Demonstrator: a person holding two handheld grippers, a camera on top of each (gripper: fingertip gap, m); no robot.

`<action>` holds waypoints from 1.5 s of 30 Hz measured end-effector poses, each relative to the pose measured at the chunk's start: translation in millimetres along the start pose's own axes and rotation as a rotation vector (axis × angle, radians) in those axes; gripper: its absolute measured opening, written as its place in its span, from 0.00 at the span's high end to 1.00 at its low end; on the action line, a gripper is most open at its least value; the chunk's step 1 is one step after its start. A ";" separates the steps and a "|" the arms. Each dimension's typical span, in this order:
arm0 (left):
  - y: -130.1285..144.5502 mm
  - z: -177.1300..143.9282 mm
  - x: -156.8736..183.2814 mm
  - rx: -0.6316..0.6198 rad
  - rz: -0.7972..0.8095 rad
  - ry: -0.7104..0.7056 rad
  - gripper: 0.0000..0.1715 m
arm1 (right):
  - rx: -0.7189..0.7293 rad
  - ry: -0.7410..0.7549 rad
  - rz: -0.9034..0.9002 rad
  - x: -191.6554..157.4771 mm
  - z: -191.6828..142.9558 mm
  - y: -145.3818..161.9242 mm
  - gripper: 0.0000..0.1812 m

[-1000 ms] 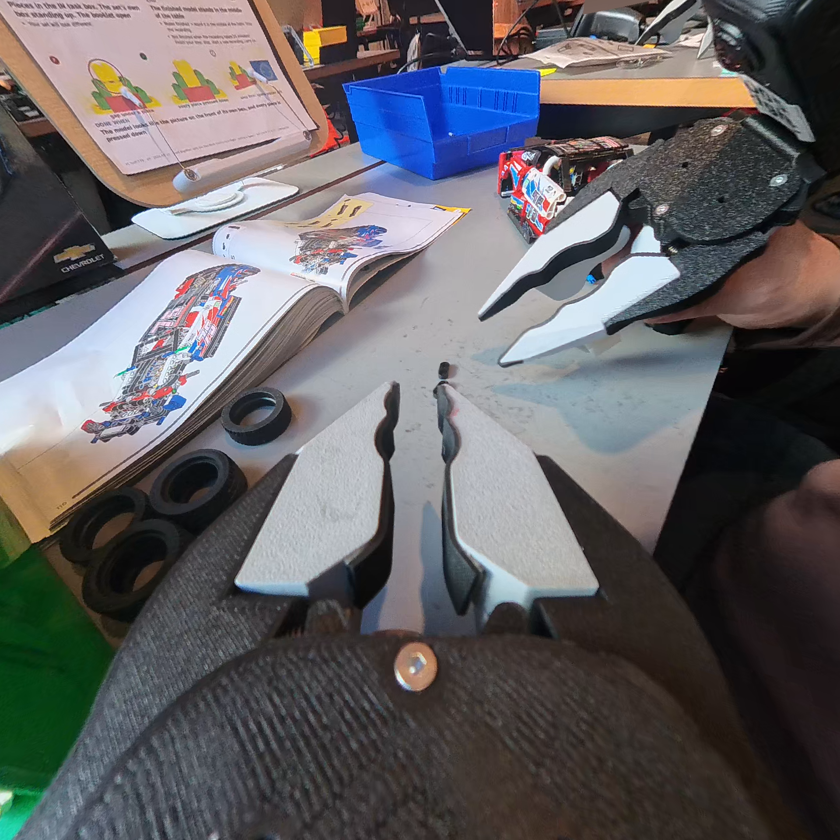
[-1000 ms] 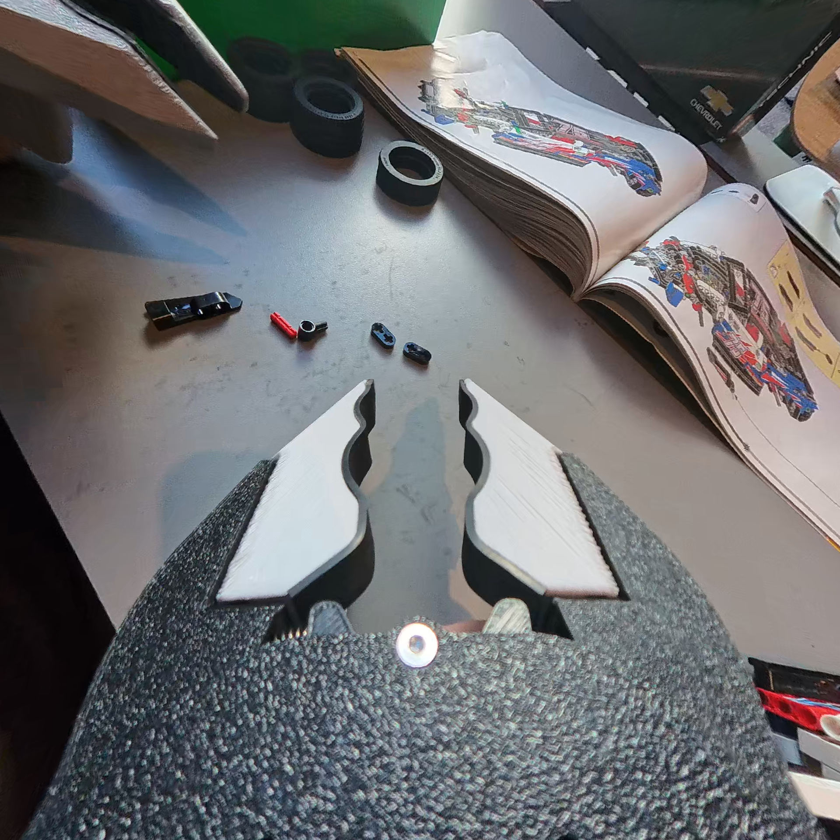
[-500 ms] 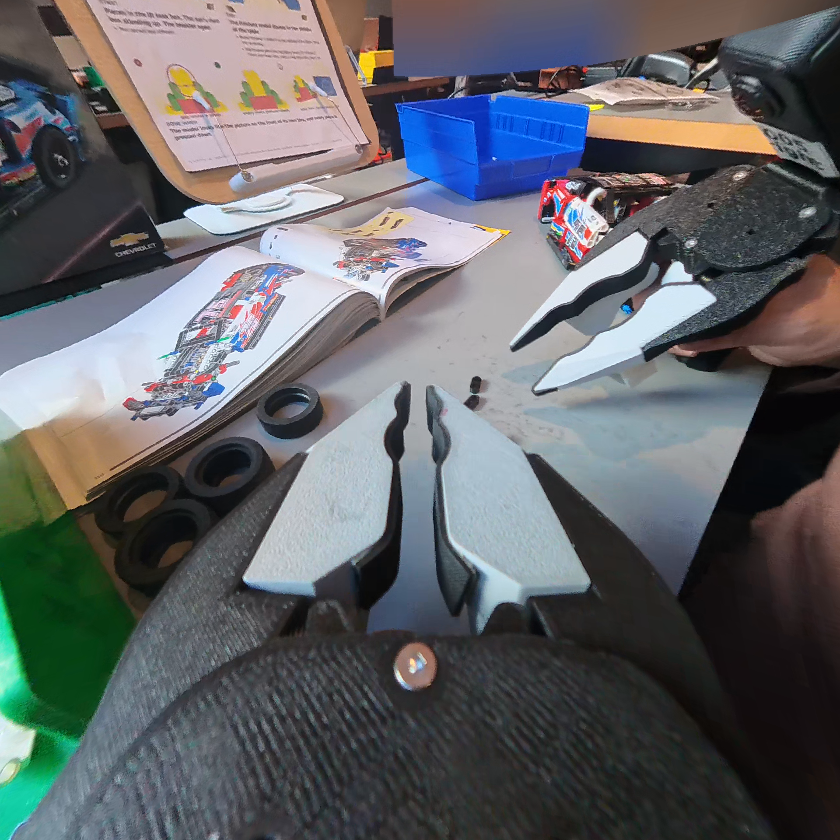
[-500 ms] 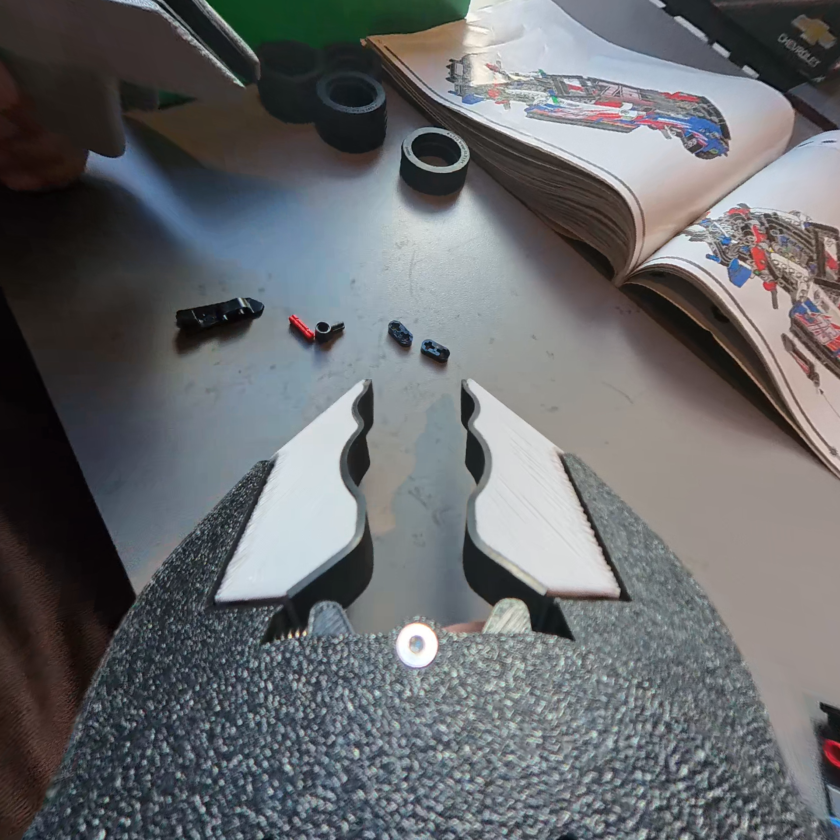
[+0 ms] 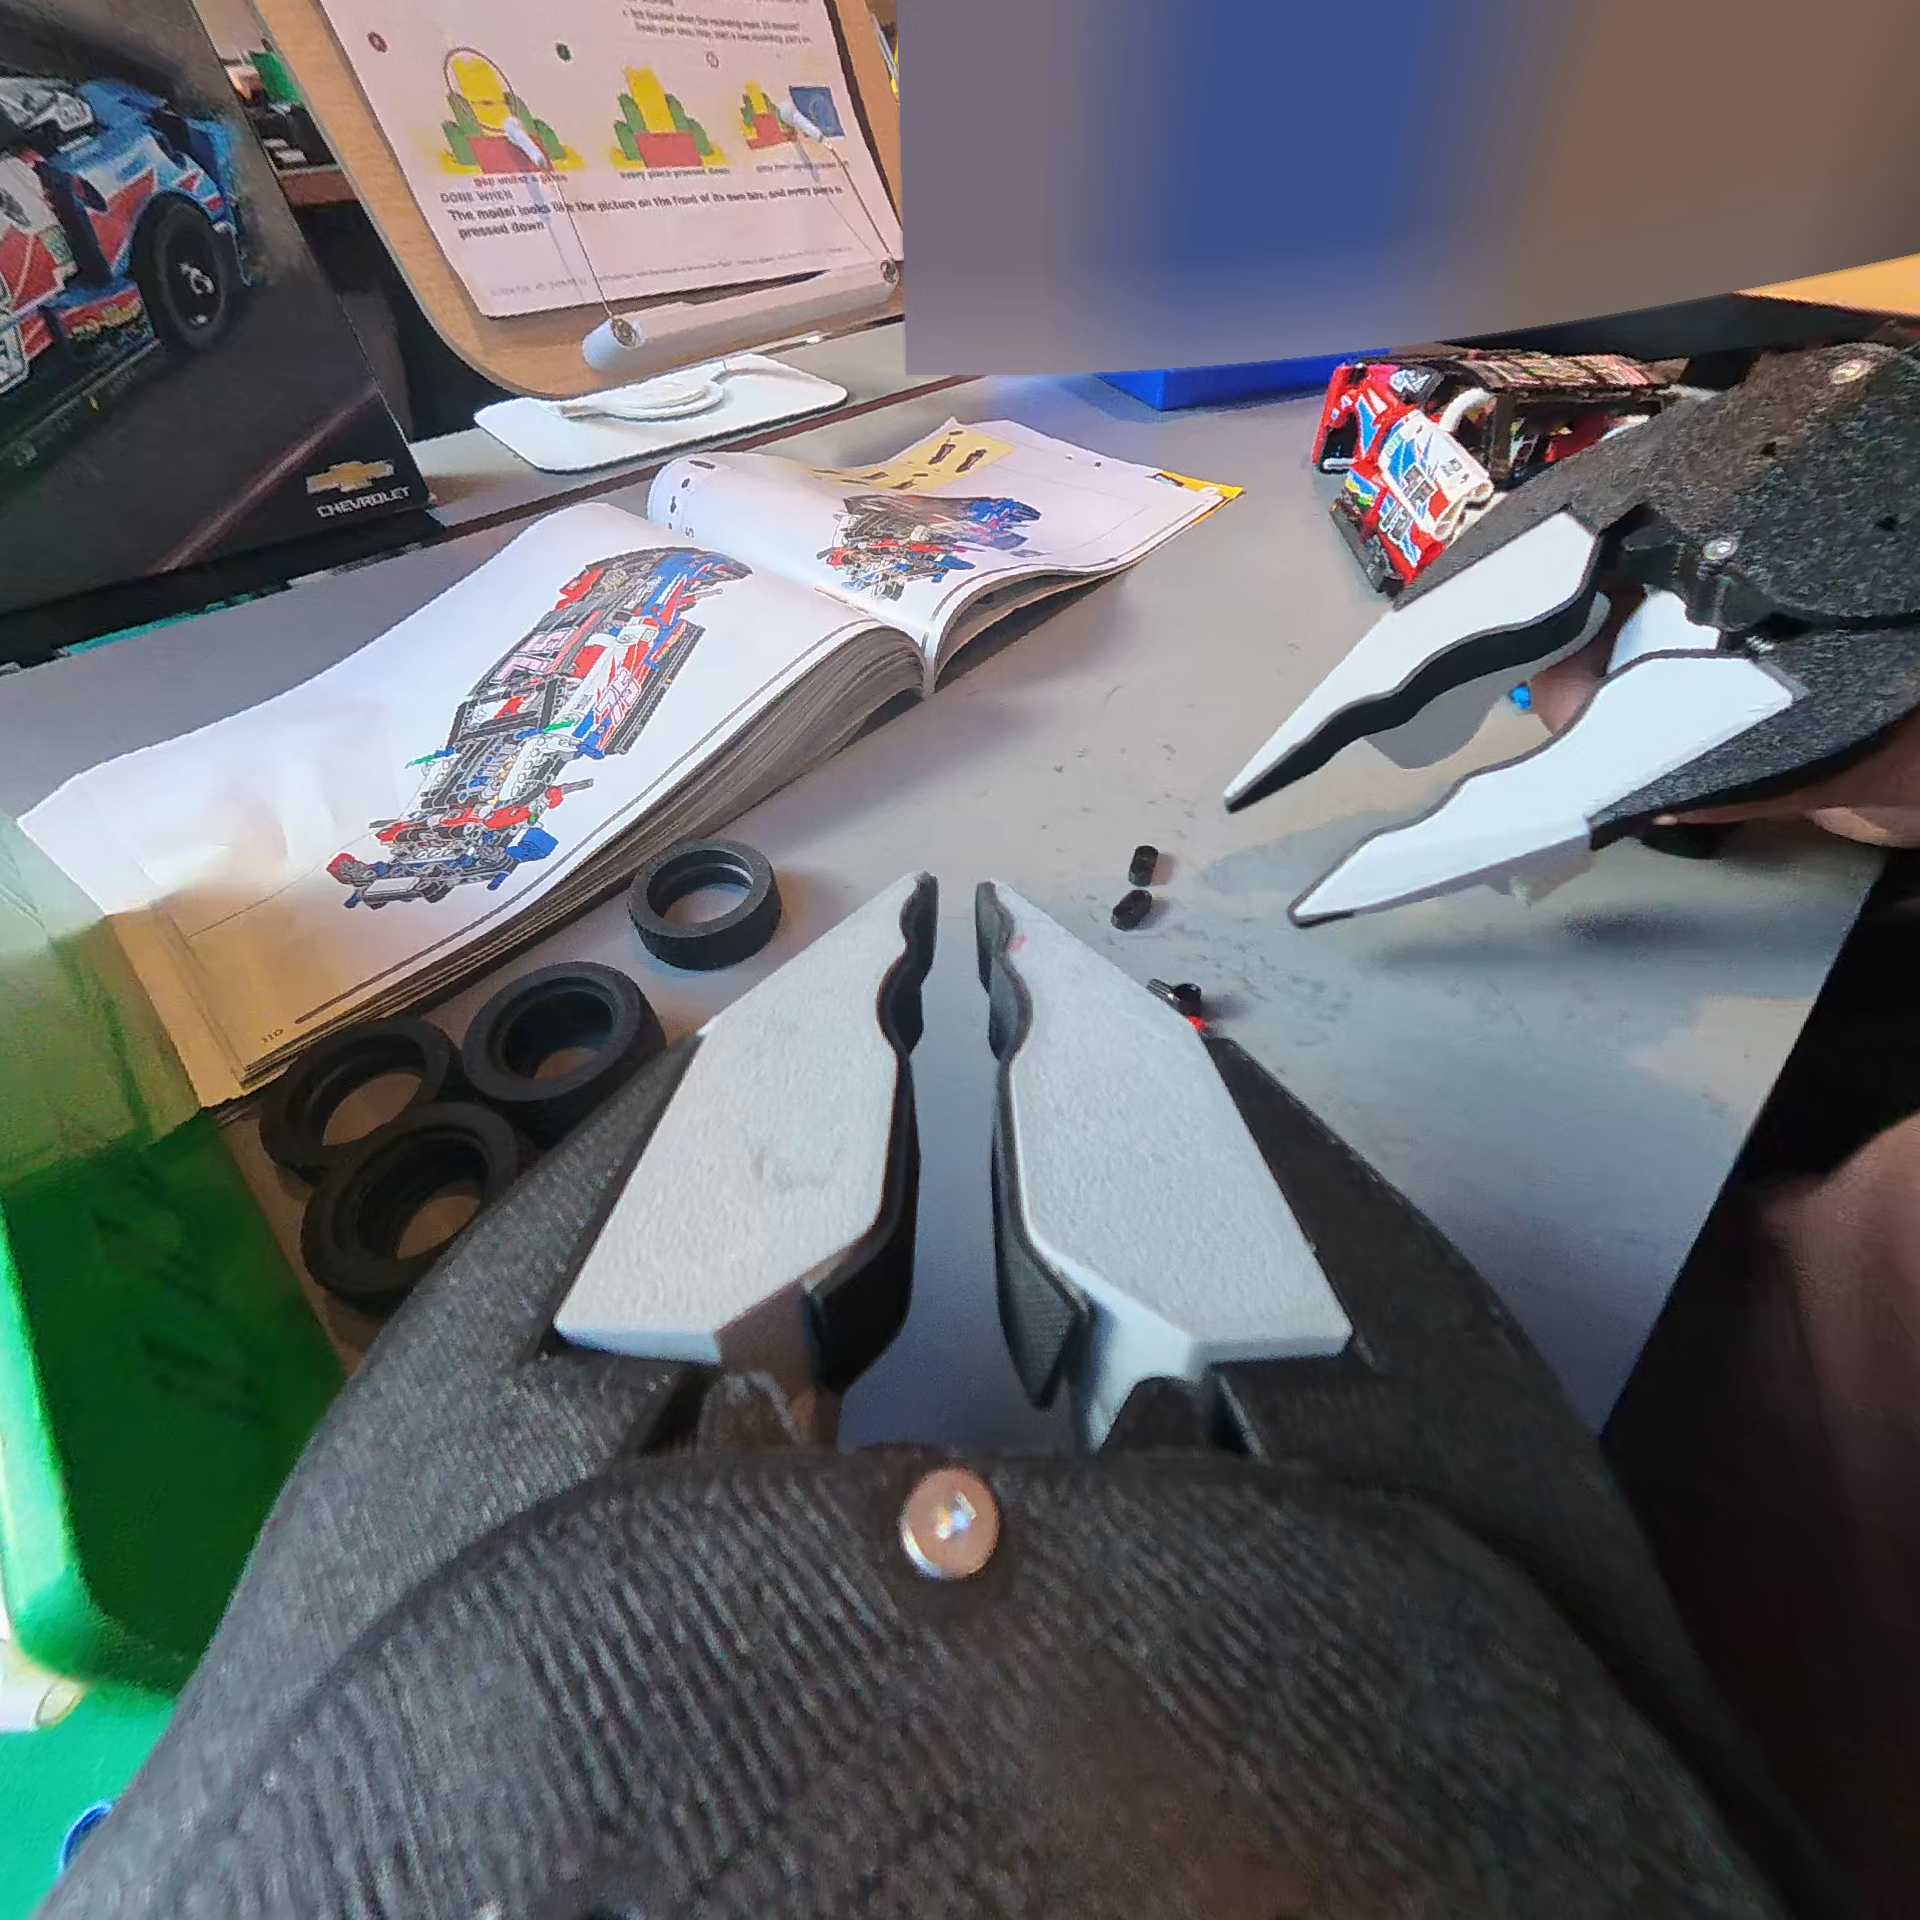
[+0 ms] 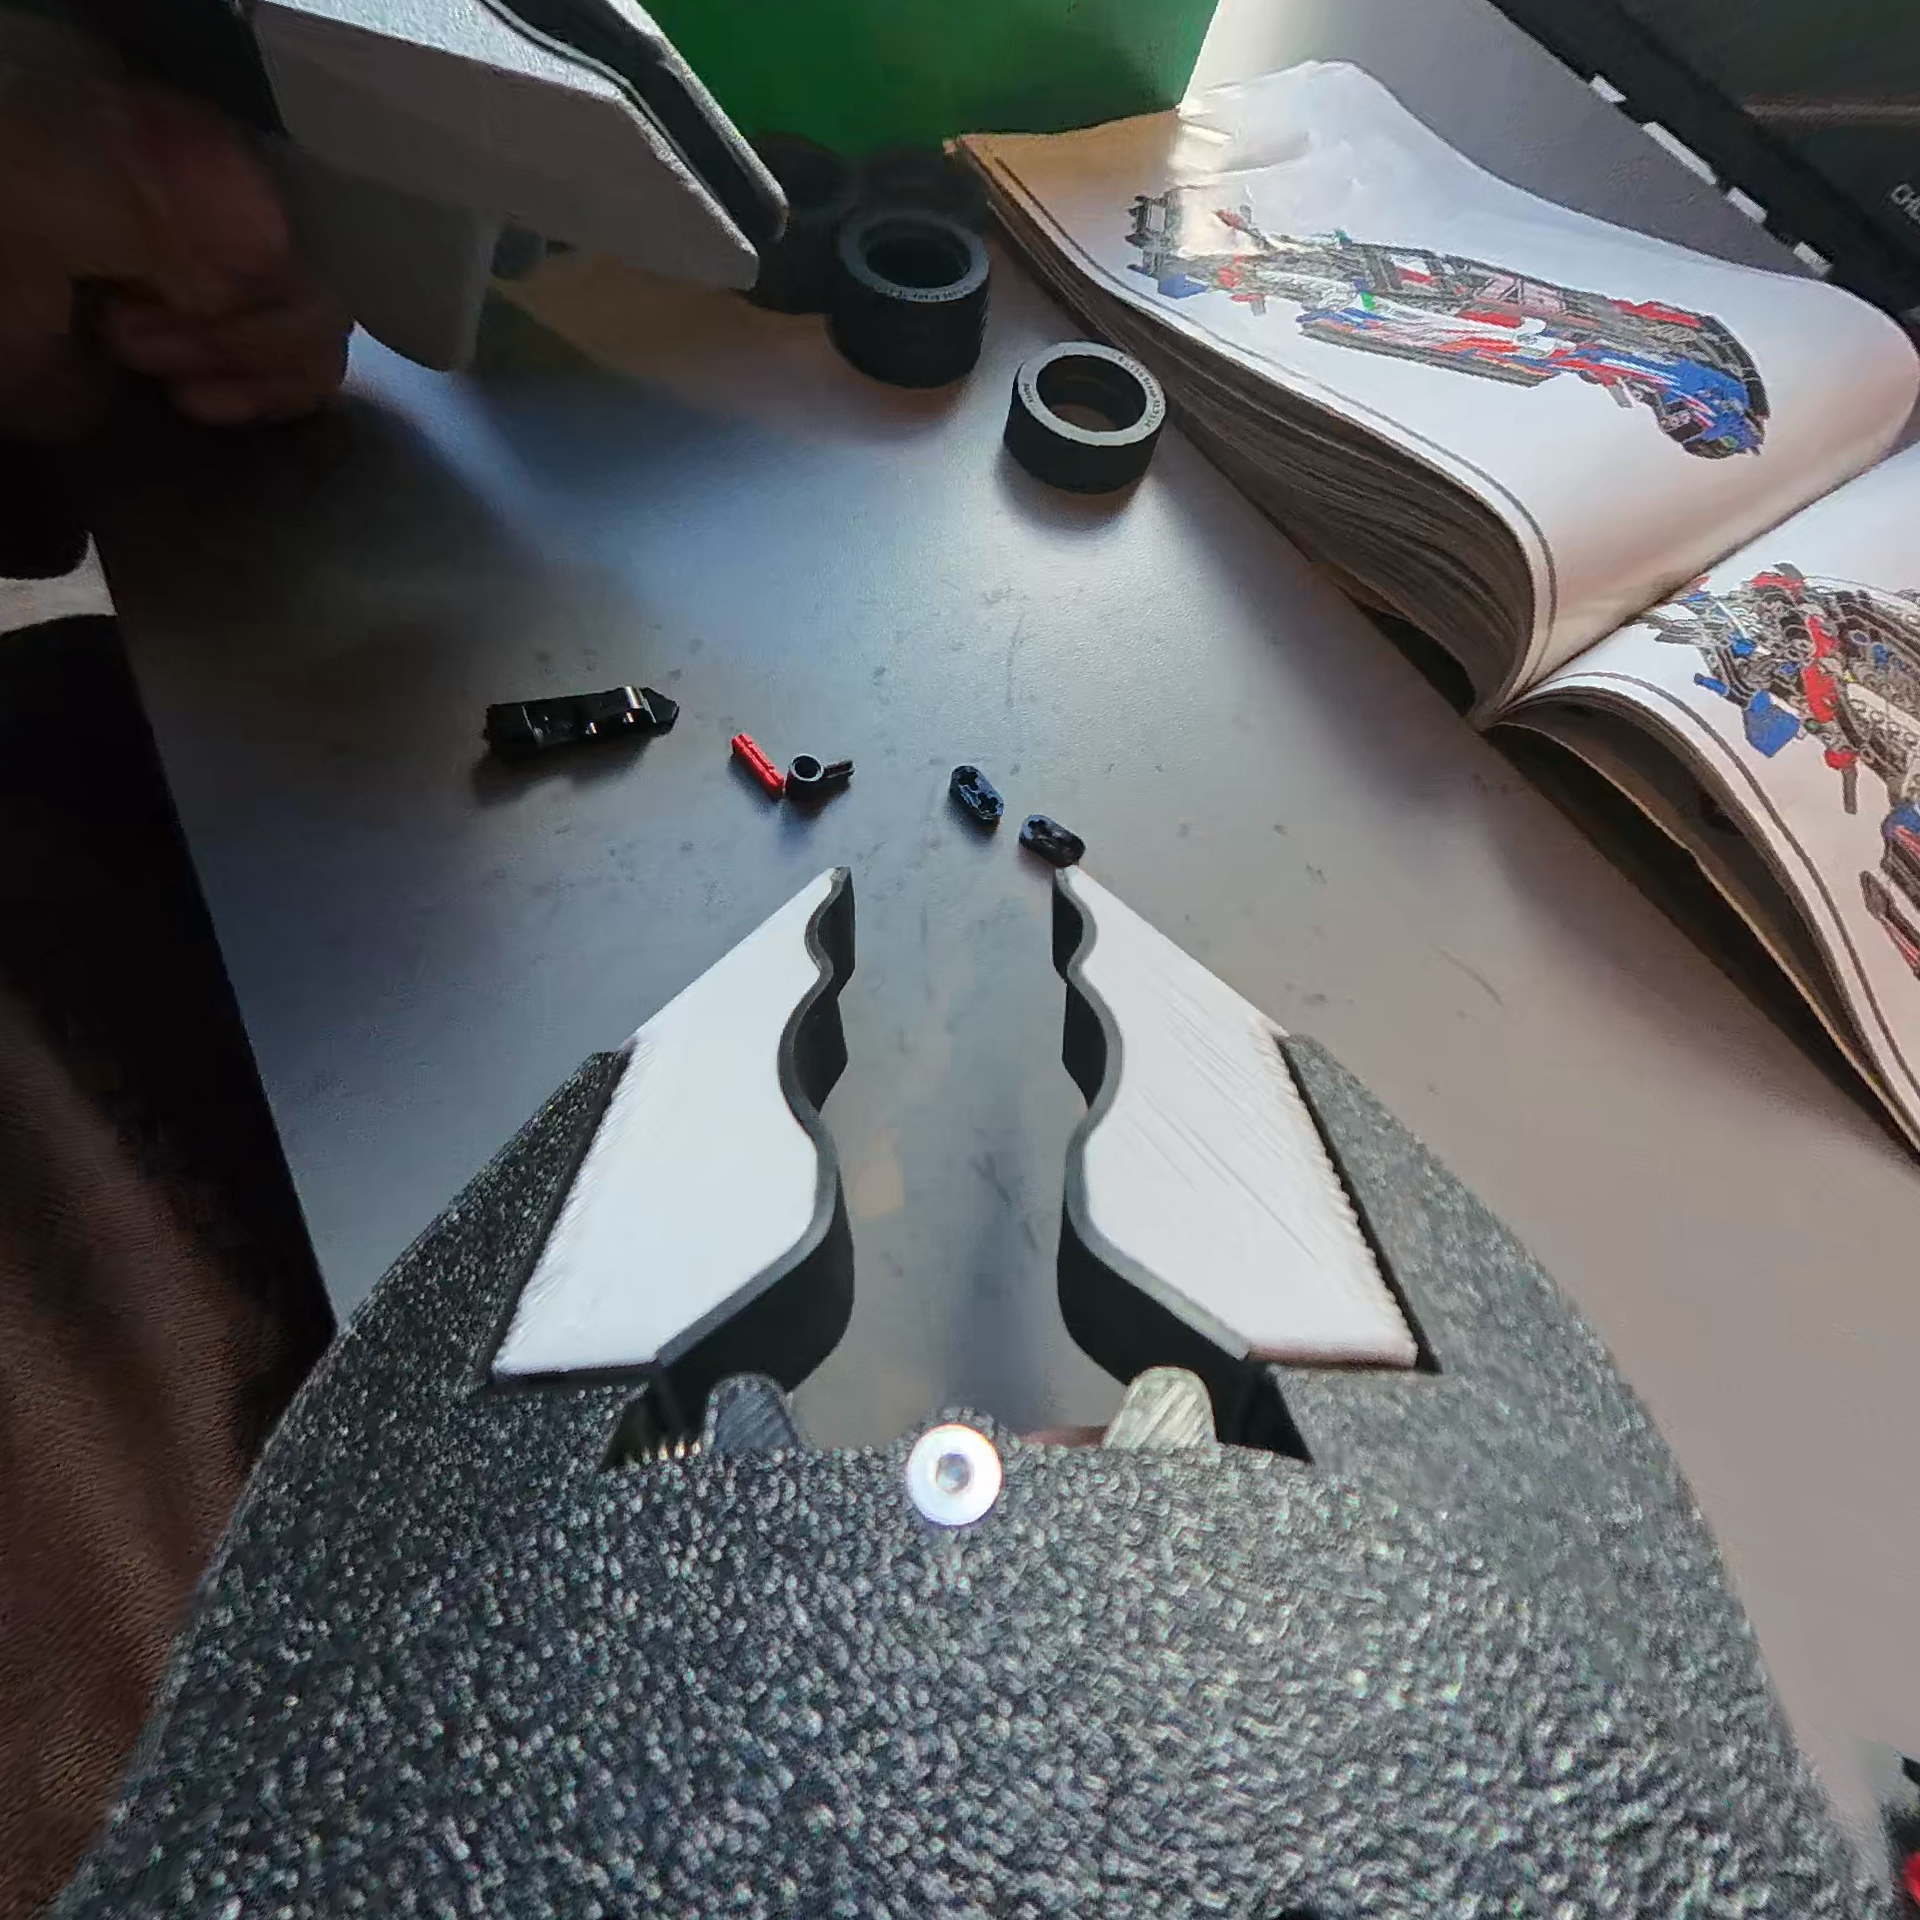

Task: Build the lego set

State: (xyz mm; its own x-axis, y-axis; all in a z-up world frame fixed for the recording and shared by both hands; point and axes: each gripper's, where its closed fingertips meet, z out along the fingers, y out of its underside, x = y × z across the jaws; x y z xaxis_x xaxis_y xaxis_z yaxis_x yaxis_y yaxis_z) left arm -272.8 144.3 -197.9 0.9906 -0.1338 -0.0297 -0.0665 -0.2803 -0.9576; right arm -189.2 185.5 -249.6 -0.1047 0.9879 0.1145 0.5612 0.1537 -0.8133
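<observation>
Instruction booklet (image 5: 582,665) lies open on the grey table (image 6: 1351,987), car diagrams up. Half-built red, white and black car (image 5: 1455,457) sits at the far edge, long axis across the left wrist view. Four black tyres (image 5: 707,904) lie by the booklet. Small black and red pieces (image 6: 977,798) lie in a row. Left gripper (image 5: 956,899) is nearly closed, empty; right gripper (image 6: 951,883) spread wide, empty.

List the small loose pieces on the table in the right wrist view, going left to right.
Long black piece → red pin → black connector with a ring end → first small black link → second small black link.
</observation>
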 end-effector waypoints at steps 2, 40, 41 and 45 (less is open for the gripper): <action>-0.6 -0.5 0.5 0.005 0.006 -0.001 0.97 | -0.001 0.008 0.013 2.0 -2.1 1.7 0.79; 41.9 -22.1 39.1 -0.237 -0.023 0.217 0.94 | -0.035 0.037 -0.012 0.6 -1.3 7.2 0.79; 41.2 -22.2 38.9 -0.234 -0.034 0.224 0.94 | -0.036 0.034 -0.010 0.4 -1.2 7.3 0.79; 37.6 -22.3 35.9 -0.213 -0.088 0.243 0.95 | -0.039 0.024 -0.006 -0.4 -0.8 7.7 0.79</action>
State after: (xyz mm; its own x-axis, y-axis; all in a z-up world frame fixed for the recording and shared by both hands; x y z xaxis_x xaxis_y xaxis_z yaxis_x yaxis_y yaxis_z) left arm -242.4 107.8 -228.5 0.9379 -0.3157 0.1438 -0.0312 -0.4895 -0.8714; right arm -184.2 186.3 -255.4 -0.0887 0.9871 0.1333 0.5926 0.1598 -0.7895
